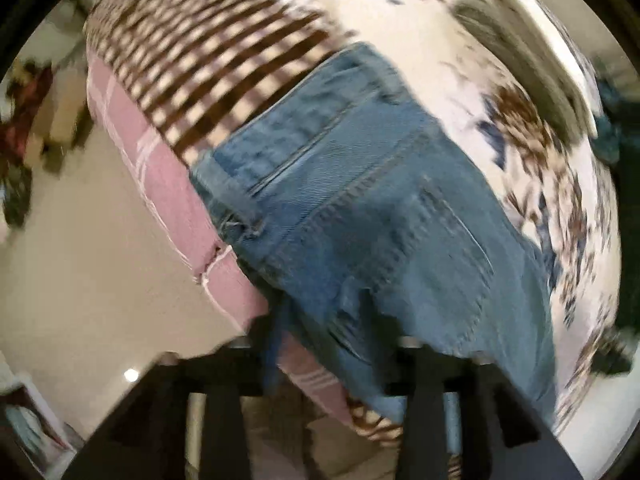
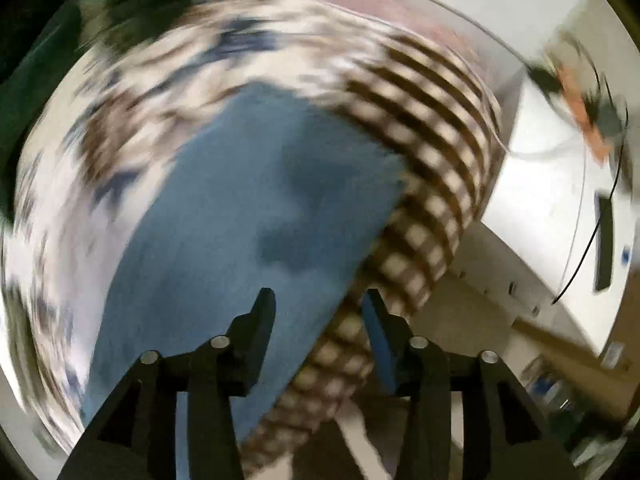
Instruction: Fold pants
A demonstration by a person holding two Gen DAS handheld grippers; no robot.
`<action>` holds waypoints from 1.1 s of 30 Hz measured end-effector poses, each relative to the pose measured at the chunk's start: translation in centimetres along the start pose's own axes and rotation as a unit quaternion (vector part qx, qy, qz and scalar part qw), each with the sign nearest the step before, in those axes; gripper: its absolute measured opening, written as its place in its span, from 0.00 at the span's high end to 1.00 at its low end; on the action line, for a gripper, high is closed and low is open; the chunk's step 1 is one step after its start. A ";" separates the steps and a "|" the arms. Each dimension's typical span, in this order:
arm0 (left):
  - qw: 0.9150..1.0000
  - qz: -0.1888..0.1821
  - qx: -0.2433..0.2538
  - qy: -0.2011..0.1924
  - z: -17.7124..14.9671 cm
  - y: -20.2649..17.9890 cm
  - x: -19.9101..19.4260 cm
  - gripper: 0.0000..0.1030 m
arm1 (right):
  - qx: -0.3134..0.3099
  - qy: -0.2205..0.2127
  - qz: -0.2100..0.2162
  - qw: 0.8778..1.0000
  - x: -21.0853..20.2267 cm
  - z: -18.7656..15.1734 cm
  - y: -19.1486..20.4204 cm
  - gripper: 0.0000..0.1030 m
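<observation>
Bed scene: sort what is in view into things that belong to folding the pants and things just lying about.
Belongs to the job:
- blue denim pants
- left gripper
- right gripper, open over the denim

Just lying about:
- floral bedspread under the pants
- brown checked cloth
- pink sheet edge
- white furniture beside the bed

Blue denim pants (image 1: 360, 208) before me; bedspread (image 1: 440, 40) white with brown-navy flowers, brown-cream checked border (image 1: 208, 68), pink sheet (image 1: 168, 168).
</observation>
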State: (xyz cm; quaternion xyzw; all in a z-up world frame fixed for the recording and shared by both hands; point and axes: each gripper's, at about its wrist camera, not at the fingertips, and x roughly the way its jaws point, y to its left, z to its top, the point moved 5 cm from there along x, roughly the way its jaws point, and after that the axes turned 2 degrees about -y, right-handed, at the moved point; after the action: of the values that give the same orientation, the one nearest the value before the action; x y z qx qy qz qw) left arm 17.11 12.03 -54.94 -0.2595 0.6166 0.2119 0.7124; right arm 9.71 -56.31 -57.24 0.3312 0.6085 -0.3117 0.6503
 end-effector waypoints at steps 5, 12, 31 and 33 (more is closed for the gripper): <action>0.995 0.075 0.062 -0.027 -0.7 -1.9 -3.0 0.31 | -0.190 0.081 0.105 0.973 -0.2 -4.7 15.8 0.53; 0.993 0.058 0.098 -0.023 1.0 -7.1 -1.0 0.31 | -0.405 0.159 0.180 0.882 5.0 -11.8 36.5 0.52; 0.970 0.058 0.233 0.024 4.7 -15.7 6.5 0.31 | -0.475 0.232 0.197 0.826 9.2 -13.1 44.4 0.89; 0.971 0.064 0.228 0.020 5.1 -15.0 6.0 0.31 | -0.485 0.251 0.196 0.815 9.9 -13.3 44.5 0.61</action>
State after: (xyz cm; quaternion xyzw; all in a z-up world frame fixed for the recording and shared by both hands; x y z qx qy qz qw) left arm 31.26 3.45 -58.75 -0.0542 0.6781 0.1055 0.7254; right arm 38.53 -19.43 -65.40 0.1518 0.7451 0.2513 0.5989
